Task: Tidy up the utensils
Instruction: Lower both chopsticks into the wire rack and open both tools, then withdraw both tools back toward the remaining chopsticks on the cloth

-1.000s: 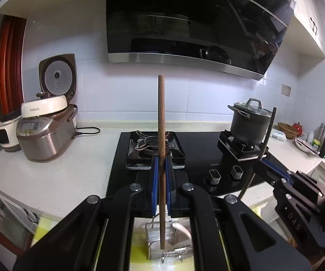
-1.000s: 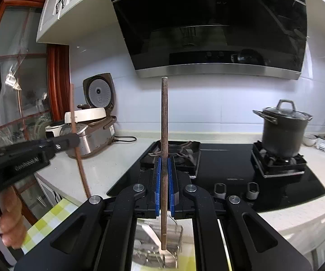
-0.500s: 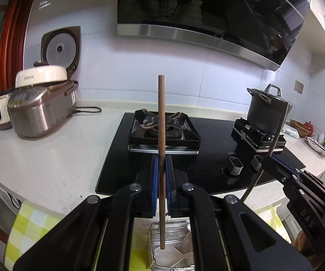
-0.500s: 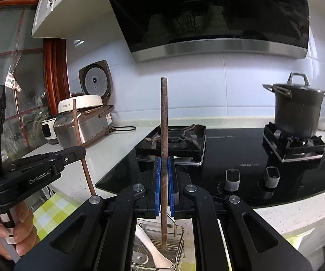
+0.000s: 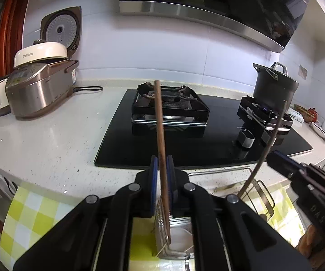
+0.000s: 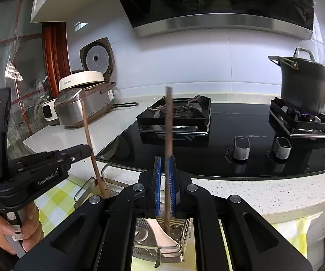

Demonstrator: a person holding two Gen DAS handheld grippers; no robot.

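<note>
The speckled white stone counter (image 5: 49,149) carries a brown steel rice cooker (image 5: 38,90) far left and a black glass hob (image 5: 207,140) centre.

I see the speckled white stone surface (image 5: 49,140) carrying the black glass hob (image 5: 207,142) at my twelve o'clock, the steel rice cooker (image 5: 38,94) at ten, the dark lidded stockpot (image 5: 274,88) on the burner at two. At six o'clock, below the edge, the wire utensil basket (image 6: 180,246) holds a white plastic spoon (image 6: 162,234).
</note>
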